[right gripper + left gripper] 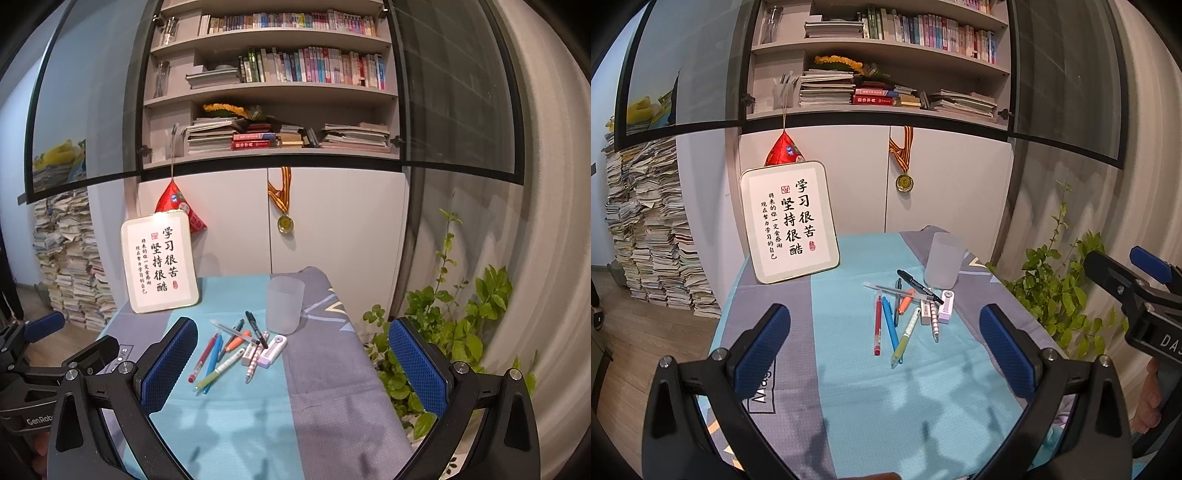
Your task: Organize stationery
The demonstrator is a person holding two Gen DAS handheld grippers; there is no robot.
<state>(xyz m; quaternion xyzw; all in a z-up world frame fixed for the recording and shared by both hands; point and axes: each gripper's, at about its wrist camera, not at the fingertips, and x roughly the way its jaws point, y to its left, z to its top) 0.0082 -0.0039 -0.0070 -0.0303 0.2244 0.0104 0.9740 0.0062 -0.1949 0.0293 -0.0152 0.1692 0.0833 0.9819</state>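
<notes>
A loose pile of stationery lies on the cloth-covered table [849, 369]: a red pen [878, 325], a blue pen [890, 325], a green-yellow pen [905, 338], a black marker [919, 282], an orange highlighter [907, 301], an eraser [925, 312] and a lilac correction tape [947, 302]. A frosted cup [943, 260] stands upright just behind them. The pile [236, 350] and cup [284, 304] also show in the right wrist view. My left gripper [884, 354] is open and empty, held above the table's near side. My right gripper [293, 365] is open and empty, to the right of the left one.
A framed calligraphy sign [788, 221] leans at the table's back left. White cabinet doors [945, 184] with a hanging medal [904, 182] stand behind. A potted plant [1060, 291] is off the table's right edge. A tall paper stack [653, 236] is on the floor at left.
</notes>
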